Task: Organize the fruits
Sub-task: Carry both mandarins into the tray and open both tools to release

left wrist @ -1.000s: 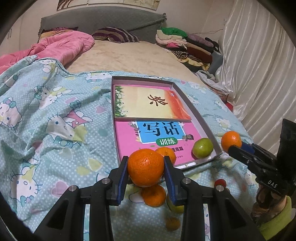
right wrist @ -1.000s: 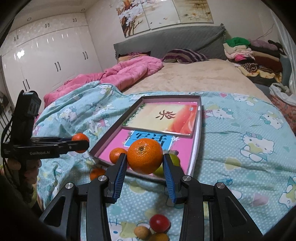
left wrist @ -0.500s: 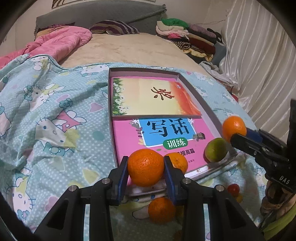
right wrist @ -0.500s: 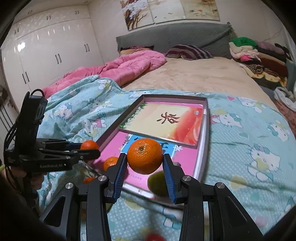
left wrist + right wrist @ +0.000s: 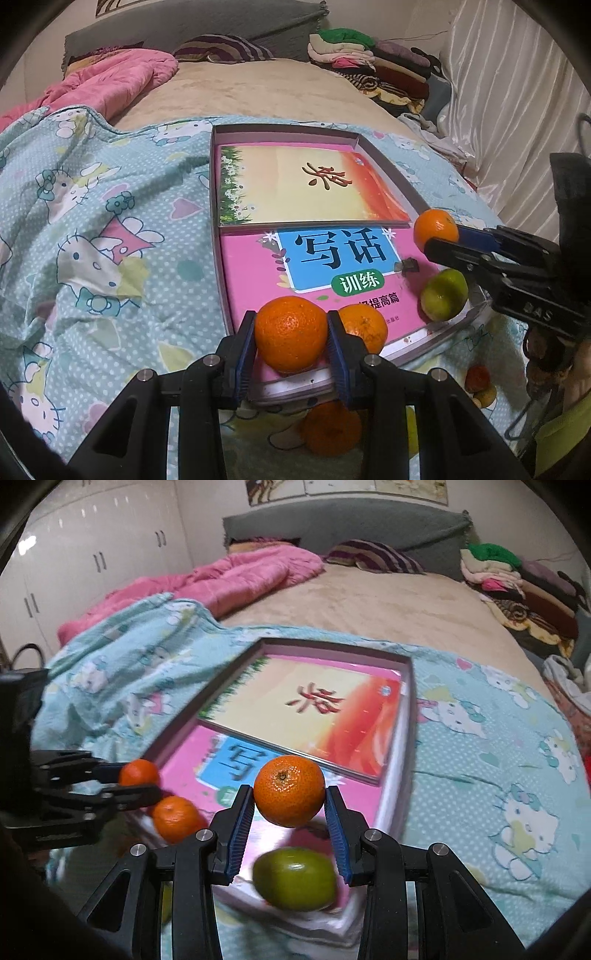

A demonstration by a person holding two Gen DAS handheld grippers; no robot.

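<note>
Fruits in both grips: round orange mandarin (image 5: 291,334) clamped in left gripper (image 5: 291,341) over shallow grey cardboard tray (image 5: 218,236), near edge; second orange mandarin (image 5: 289,791) pinched by right gripper (image 5: 289,805), poised above round green citrus (image 5: 294,878) inside tray's near right corner.

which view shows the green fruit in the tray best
The left wrist view. There the green fruit is sharp and almost whole, resting on the pink book at the tray near corner, only its upper right edge hidden by the right gripper. In the right wrist view it is larger but motion-blurred, low between the fingers.
</note>
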